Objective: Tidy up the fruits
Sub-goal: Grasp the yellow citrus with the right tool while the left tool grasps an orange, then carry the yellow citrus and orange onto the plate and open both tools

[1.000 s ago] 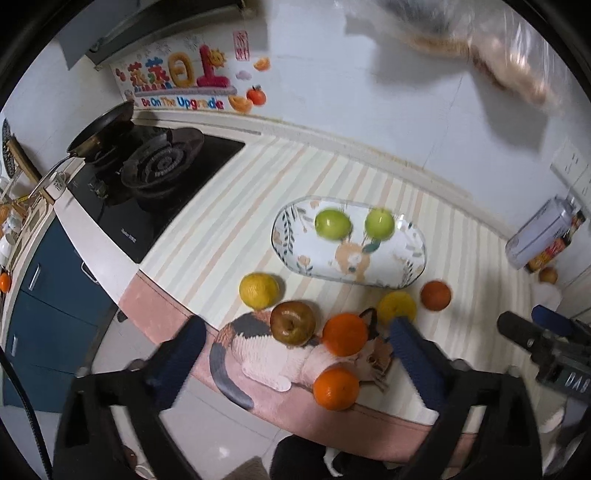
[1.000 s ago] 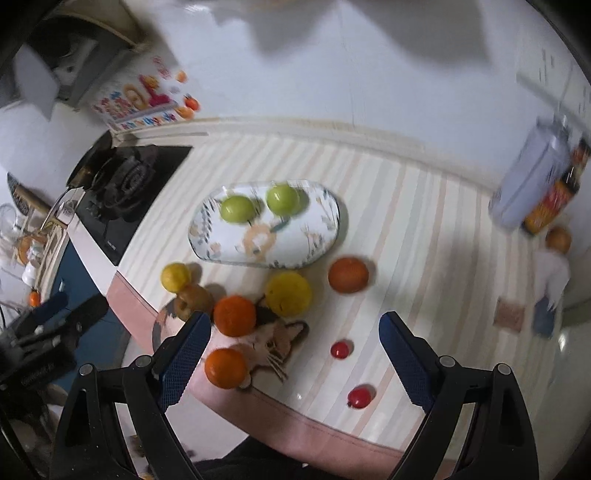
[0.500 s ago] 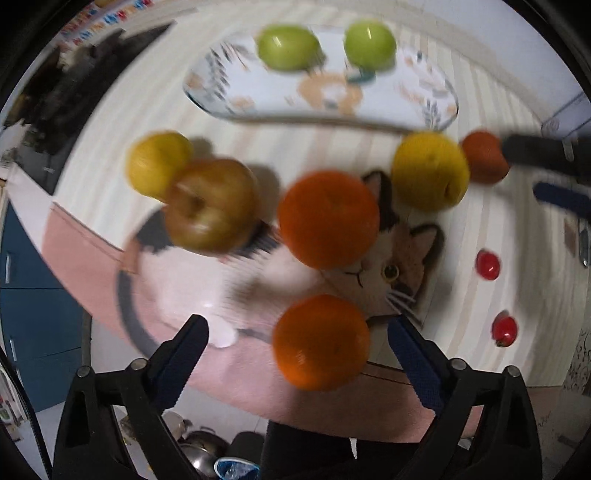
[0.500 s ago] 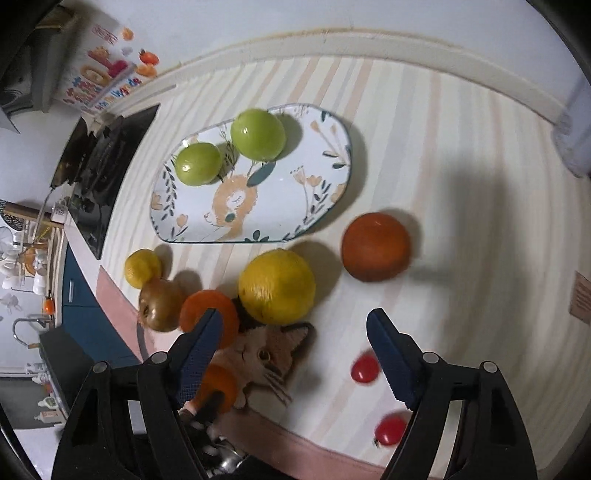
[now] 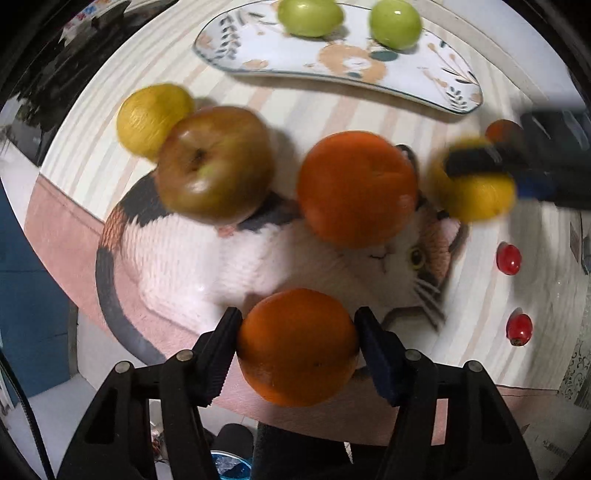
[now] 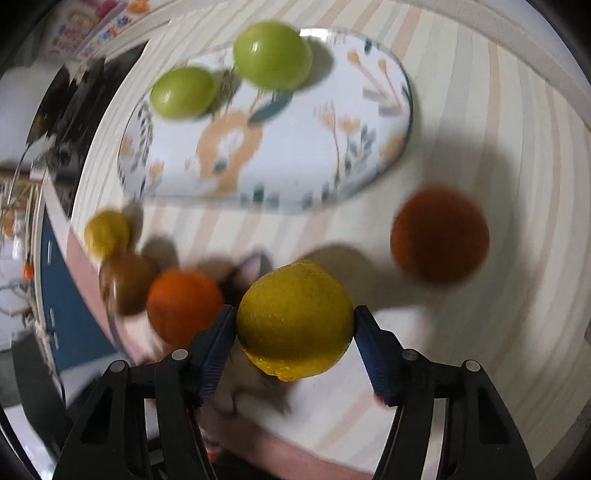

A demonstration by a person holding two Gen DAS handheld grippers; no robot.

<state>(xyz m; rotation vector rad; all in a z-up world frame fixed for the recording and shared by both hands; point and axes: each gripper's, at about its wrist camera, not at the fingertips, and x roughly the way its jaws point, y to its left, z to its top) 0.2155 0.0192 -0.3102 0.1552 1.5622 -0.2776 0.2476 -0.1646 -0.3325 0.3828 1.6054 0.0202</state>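
Tools closing | left tool pads seemingly touching orange | right tool likewise, lemon

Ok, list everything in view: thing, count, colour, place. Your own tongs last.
plate: one, white with floral print, far side of mat
green fruits: two, green, on plate
oranges: two, orange, on cat picture
dark orange fruit: one, near plate's right end
yellow citrus: two, yellow; second behind apple
apple: one, brown-green, on cat picture
small red fruits: two, red, right side
mat: one, striped, cat picture
left tongs: closing around near orange
right tongs: closing around yellow citrus
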